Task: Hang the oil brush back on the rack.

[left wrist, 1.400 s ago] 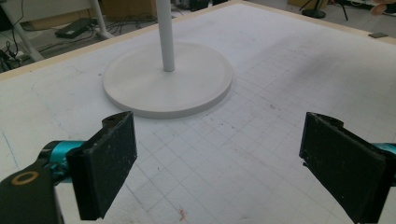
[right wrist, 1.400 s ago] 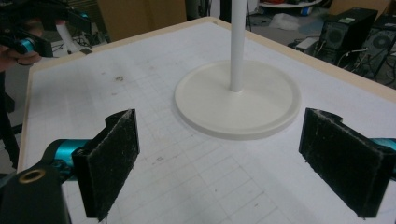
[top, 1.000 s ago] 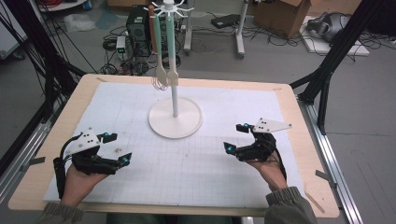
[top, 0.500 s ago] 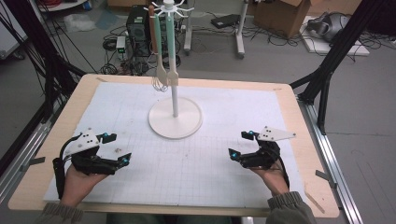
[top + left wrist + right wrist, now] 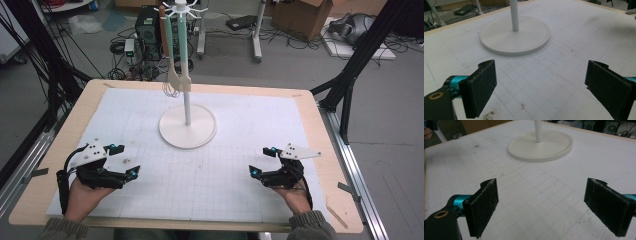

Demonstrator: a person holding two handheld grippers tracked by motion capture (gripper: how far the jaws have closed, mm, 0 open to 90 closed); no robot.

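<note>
A white stand (image 5: 187, 127) with a round base and a thin pole rises at the middle of the table; utensils (image 5: 172, 75) hang from hooks at its top. Its base also appears in the left gripper view (image 5: 515, 35) and the right gripper view (image 5: 541, 145). My left gripper (image 5: 125, 160) rests low at the front left, open, nothing between its jaws (image 5: 539, 87). My right gripper (image 5: 262, 161) rests at the front right, open and empty as well (image 5: 541, 207). Both point toward the stand from a distance.
A white gridded mat (image 5: 240, 165) covers the wooden table (image 5: 330, 150). Black frame legs (image 5: 350, 75) stand at the right and left edges. Cables, a computer case (image 5: 147, 25) and boxes lie on the floor beyond the far edge.
My right gripper has drawn back toward the front edge of the table and sunk lower. The left gripper has stayed in place.
</note>
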